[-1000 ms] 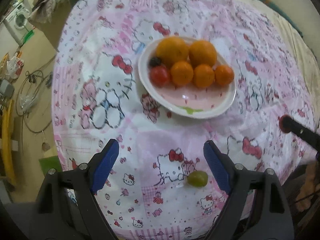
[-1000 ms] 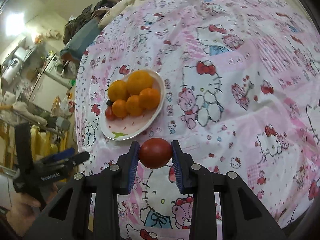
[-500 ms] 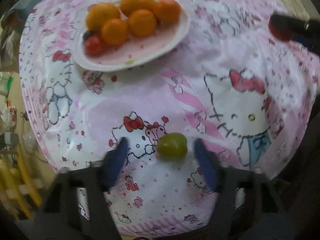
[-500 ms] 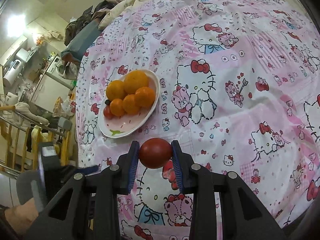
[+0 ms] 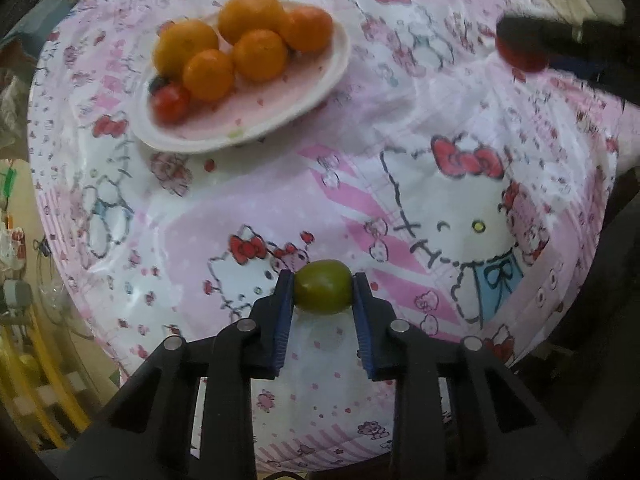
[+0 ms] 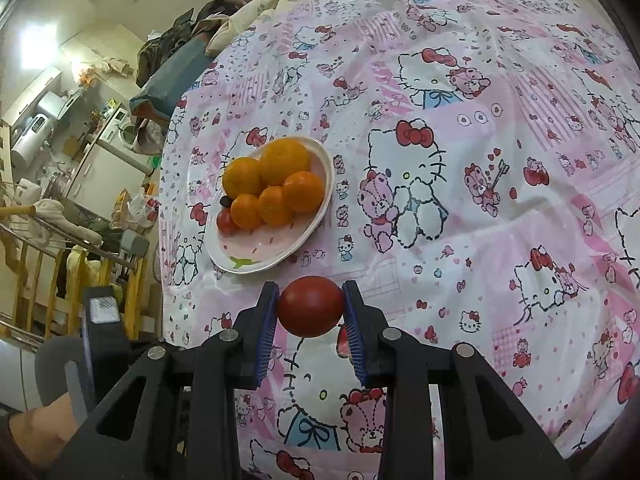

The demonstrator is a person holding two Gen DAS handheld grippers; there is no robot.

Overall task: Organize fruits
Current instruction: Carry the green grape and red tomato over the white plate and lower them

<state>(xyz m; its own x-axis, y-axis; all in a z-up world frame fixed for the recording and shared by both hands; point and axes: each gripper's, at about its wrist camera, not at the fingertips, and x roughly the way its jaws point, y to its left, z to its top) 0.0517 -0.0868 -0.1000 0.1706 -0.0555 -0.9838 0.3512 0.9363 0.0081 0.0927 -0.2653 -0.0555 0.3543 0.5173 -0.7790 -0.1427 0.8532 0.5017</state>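
My left gripper [image 5: 322, 286] is shut on a green tomato [image 5: 322, 287] near the table's front edge. My right gripper [image 6: 310, 312] is shut on a red tomato [image 6: 310, 311] and holds it above the cloth, short of the plate. The white plate [image 5: 320, 84] holds several oranges [image 5: 260, 54], a small red tomato [image 5: 170, 103] and a dark berry [image 5: 157, 84]. The plate [image 6: 298, 242] also shows in the right wrist view, ahead and to the left. The right gripper with its red tomato [image 5: 520, 54] shows at the upper right of the left wrist view.
A pink Hello Kitty cloth [image 6: 460, 200] covers the table. Household clutter and a wooden rack [image 6: 48, 272] stand beyond the table's left edge. The hand holding the left gripper [image 6: 44, 420] shows at the lower left of the right wrist view.
My left gripper moved to the green tomato and shut on it. My right gripper kept hold of the red tomato and drew back slightly from the plate.
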